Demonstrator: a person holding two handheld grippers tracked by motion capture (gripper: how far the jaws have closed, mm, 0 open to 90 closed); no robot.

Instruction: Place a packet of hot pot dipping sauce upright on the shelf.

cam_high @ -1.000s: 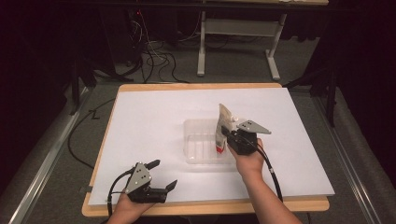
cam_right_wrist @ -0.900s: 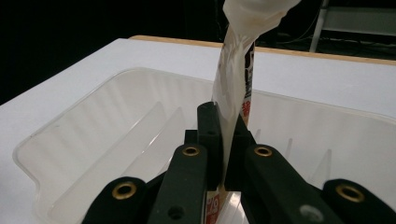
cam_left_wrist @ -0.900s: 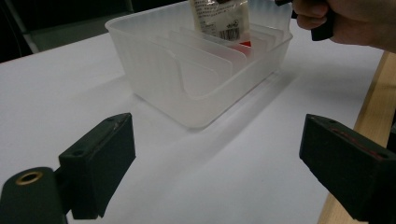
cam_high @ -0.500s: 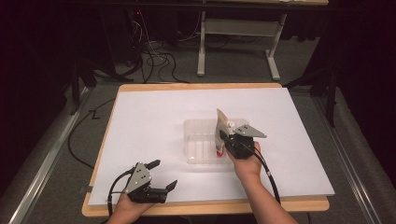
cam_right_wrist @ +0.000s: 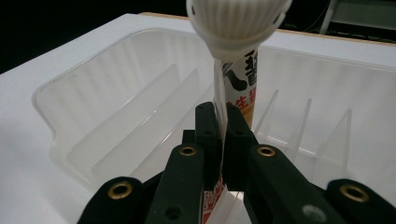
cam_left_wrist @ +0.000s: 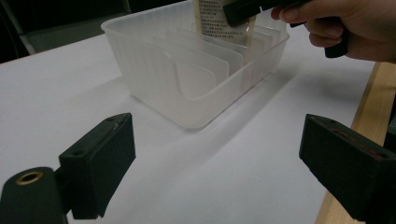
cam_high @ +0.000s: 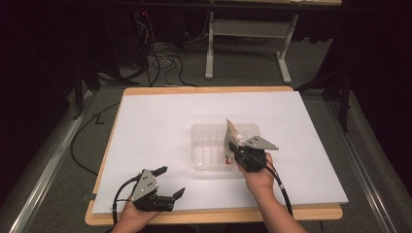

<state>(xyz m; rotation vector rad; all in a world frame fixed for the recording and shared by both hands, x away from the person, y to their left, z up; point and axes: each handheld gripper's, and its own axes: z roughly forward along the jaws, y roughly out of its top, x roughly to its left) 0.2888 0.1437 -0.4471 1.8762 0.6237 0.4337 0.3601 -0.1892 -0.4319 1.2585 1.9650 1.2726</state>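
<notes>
So there's a wooden table (cam_high: 214, 213) with a big white sheet (cam_high: 160, 126) covering most of it, and a clear plastic divider bin (cam_high: 206, 145) sits around the middle. The right gripper (cam_high: 233, 151) is at the bin's right end, jaws pinched tight on a flat printed tube (cam_right_wrist: 238, 93) with a white ribbed cap (cam_right_wrist: 238, 18), holding it partly inside the bin between the dividers. The left gripper (cam_high: 170, 182) sits near the front-left edge, jaws spread wide with nothing in them.
</notes>
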